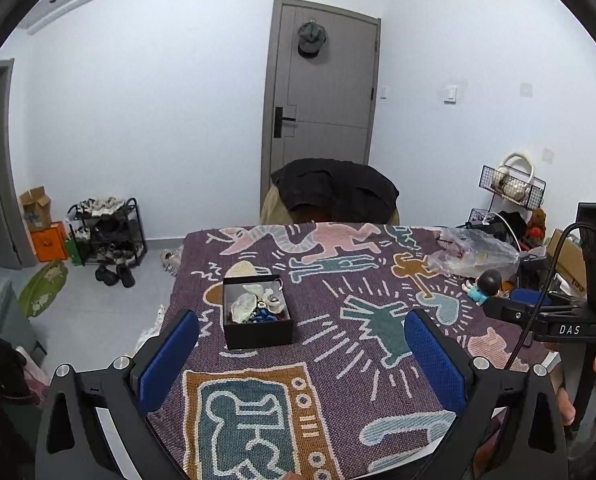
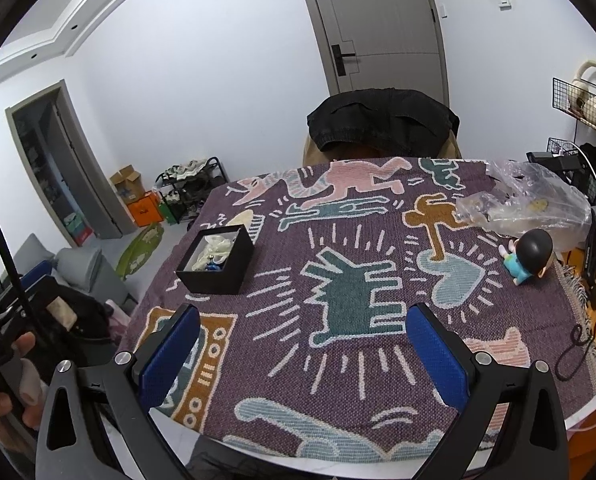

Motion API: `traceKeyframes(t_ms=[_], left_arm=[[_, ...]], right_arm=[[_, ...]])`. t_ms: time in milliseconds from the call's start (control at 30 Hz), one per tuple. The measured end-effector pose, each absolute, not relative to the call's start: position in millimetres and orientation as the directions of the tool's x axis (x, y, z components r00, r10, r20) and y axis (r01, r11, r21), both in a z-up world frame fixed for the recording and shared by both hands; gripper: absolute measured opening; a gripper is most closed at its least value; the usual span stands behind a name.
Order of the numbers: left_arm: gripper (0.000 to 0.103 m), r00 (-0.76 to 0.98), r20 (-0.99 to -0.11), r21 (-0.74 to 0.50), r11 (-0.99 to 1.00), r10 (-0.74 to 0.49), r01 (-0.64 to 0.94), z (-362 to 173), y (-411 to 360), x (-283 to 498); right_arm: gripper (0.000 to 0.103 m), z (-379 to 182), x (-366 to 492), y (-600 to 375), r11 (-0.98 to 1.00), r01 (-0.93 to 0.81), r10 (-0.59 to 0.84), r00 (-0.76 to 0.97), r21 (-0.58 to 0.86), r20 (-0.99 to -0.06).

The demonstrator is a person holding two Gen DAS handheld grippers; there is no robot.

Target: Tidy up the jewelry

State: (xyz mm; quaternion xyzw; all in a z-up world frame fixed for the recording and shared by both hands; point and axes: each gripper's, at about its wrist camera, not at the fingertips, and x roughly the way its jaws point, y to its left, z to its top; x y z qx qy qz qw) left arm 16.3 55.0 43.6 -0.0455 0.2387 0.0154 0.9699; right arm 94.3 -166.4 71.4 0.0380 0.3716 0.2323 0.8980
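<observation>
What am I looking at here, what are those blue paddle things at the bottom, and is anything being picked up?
These are two fisheye pictures, one from a camera on each of two hand-held grippers; no robot is involved. The blue paddles are each tool's two padded fingers. The left gripper and the right gripper are both spread wide open and hold nothing.

Each camera also catches the other tool: the right gripper shows at the right edge of the left view.

Below them is a table covered by a purple cartoon-figure cloth. On it sits an open black box of jewelry, with white and blue pieces showing inside. At the far right lie a crumpled clear plastic bag and a small dark-haired figurine. A dark jacket hangs over a chair behind the table.
</observation>
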Motion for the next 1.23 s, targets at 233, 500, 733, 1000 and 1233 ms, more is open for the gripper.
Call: traceKeyframes(t_ms=[233, 500, 733, 1000, 1233], left_arm=[[0.103, 0.888, -0.460, -0.087, 0.995, 0.006, -0.052, 45.8, 54.1, 15.0], [0.103, 0.887, -0.461, -0.053, 0.996, 0.038, -0.070, 46.6, 51.6, 14.4], [0.103, 0.890, -0.456, -0.061, 0.996, 0.023, -0.057, 50.1, 49.7, 11.3], [0.103, 0.892, -0.451, -0.076, 0.996, 0.013, -0.053, 50.2, 54.1, 9.1], [0.103, 0.892, -0.452, -0.071, 0.996, 0.008, -0.045, 47.2, 53.2, 11.0]], right_arm=[[0.103, 71.6, 94.5, -167.6, 0.892, -0.382, 0.441, 0.620, 0.242, -0.649], [0.103, 73.5, 94.0, -169.8, 0.893, -0.375, 0.441, 0.626, 0.247, -0.644], [0.103, 74.5, 93.1, -168.9, 0.893, -0.376, 0.441, 0.626, 0.247, -0.643], [0.103, 74.4, 92.7, -164.8, 0.894, -0.381, 0.437, 0.625, 0.236, -0.646], [0.103, 67.8, 98.3, -165.7, 0.899, -0.362, 0.430, 0.618, 0.246, -0.658]])
